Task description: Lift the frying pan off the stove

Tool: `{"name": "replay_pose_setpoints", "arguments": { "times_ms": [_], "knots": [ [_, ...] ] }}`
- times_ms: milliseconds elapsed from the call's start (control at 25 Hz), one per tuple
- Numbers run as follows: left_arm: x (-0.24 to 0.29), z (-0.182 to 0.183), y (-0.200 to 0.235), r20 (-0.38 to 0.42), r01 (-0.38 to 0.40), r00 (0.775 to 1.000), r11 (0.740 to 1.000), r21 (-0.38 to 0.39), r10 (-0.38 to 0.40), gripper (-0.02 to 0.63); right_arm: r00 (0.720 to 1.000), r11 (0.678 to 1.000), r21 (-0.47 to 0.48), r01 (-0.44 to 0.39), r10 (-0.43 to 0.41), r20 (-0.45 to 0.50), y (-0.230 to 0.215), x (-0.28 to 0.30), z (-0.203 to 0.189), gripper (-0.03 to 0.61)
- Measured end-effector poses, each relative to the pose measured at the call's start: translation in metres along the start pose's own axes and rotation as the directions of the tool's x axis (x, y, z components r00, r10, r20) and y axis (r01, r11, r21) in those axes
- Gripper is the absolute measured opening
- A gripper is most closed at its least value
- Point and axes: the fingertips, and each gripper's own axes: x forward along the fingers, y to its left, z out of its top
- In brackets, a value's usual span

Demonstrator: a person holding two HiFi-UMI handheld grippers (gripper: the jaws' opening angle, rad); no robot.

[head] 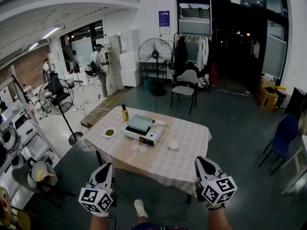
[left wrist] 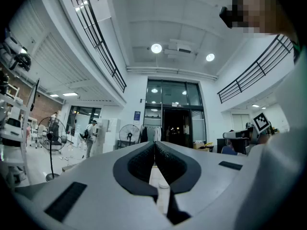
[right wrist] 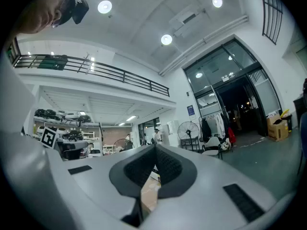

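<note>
1. Closest to me, a white shoe (head: 140, 208) is on the grey floor, low between my two forearms.
2. My left gripper (head: 106, 166) is held up short of the table's near edge. Its jaws are pressed fully together with nothing between them. Its own view tilts up toward the ceiling lights and the glass entrance.
3. My right gripper (head: 200, 161) sits level with it, well apart to the right. Its jaws are also fully together and empty, and it touches nothing on the table.
4. Ahead of both stands the table (head: 189, 166), covered in a checked cloth that hangs over its edges.
5. On the cloth, a small white round dish (head: 173, 145) lies on the right. A small plate (head: 109, 133) with something green on it lies near the left edge.
6. Between them sits the white stove (head: 147, 138). The frying pan (head: 139, 122) rests flat on top of it, with its handle pointing right. It is well away from both grippers.
7. A yellow bottle (head: 124, 113) with a dark cap stands upright just behind the stove's left end.
8. Beyond the table are a grey chair (head: 186, 88), a tall standing fan (head: 155, 51) and, far left, a person (head: 99, 68) standing by white cabinets.
</note>
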Motion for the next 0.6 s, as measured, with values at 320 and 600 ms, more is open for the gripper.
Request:
{"name": "replay_pose_setpoints", "arguments": {
  "times_ms": [320,600],
  "knots": [
    [-0.005,-0.002,-0.01,-0.005,0.021,1.0,1.0,-0.001,-0.021,0.023,1.0,1.0,-0.008,-0.013,0.013,0.0,0.005,-0.003,0.001,0.006],
    [-0.002,-0.004,-0.015,-0.01,0.033,0.999,0.999,-0.018,-0.033,0.023,1.0,1.0,-0.006,-0.011,0.011,0.019,0.001,-0.005,0.003,0.006]
  ]
}}
